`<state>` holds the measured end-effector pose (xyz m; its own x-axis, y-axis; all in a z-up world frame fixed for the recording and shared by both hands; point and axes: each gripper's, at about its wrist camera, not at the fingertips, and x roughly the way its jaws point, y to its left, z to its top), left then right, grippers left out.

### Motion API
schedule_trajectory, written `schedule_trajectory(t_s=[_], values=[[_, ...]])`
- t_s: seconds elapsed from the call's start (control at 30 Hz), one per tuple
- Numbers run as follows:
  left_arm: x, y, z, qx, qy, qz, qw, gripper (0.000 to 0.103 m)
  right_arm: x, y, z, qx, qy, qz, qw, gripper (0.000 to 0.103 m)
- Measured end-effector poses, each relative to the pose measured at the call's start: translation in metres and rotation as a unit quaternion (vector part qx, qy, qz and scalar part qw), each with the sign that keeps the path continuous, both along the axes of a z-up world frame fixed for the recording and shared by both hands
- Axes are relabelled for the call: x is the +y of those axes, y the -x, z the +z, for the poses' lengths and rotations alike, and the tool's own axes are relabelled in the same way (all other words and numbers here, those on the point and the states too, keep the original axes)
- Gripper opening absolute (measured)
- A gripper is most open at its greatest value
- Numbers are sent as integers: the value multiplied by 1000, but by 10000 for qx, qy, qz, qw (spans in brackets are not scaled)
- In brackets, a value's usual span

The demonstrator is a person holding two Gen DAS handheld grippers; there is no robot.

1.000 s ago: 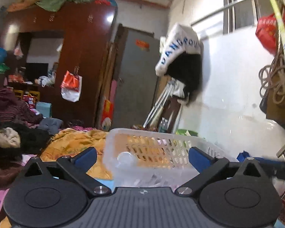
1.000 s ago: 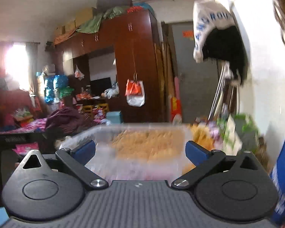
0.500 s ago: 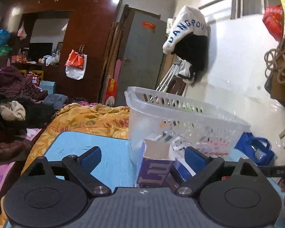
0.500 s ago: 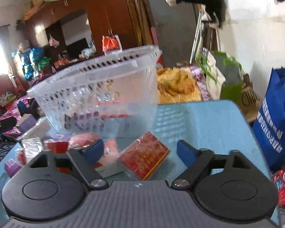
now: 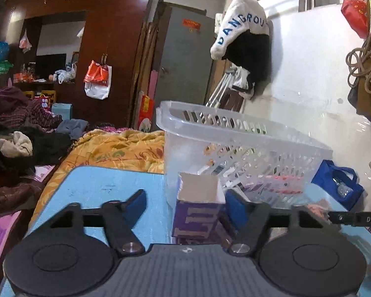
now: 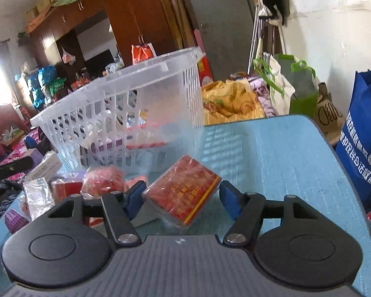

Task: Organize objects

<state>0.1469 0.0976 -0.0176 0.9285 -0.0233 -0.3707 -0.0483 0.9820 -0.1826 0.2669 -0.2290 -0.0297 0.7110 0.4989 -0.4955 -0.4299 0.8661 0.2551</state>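
I am mid-pickup, my left gripper (image 5: 185,205) closing around the purple box (image 5: 197,212) and my right gripper (image 6: 179,195) closing around the red packet (image 6: 183,191), neither seemingly pinched yet, both beside the basket (image 6: 126,113) awaiting lifting in.

- A dark wooden wardrobe (image 5: 106,37) stands at the back, an orange-and-white plastic bag (image 5: 97,79) hanging on its door.
- A grey door (image 5: 185,64) is beside it.
- An orange patterned blanket (image 5: 116,148) lies behind the table.
- A blue shopping bag (image 6: 361,143) stands by the white wall.
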Motion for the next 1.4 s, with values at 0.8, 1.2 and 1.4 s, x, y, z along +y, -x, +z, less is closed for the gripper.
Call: schedule_trajectory(t_s=[0.8,1.2,1.4], values=[[1,36,7,-1144,148,90,9933,44,7,28,16,-1262,-14,-32,9920,68],[2,43,7,-1415,138,20,9898,44,9,32,16,-1403,-27,-28,9901,68],[0,49,7,-1549,90,-47,9879,44,9,34,18,-1502,-38,-44,9886,68]])
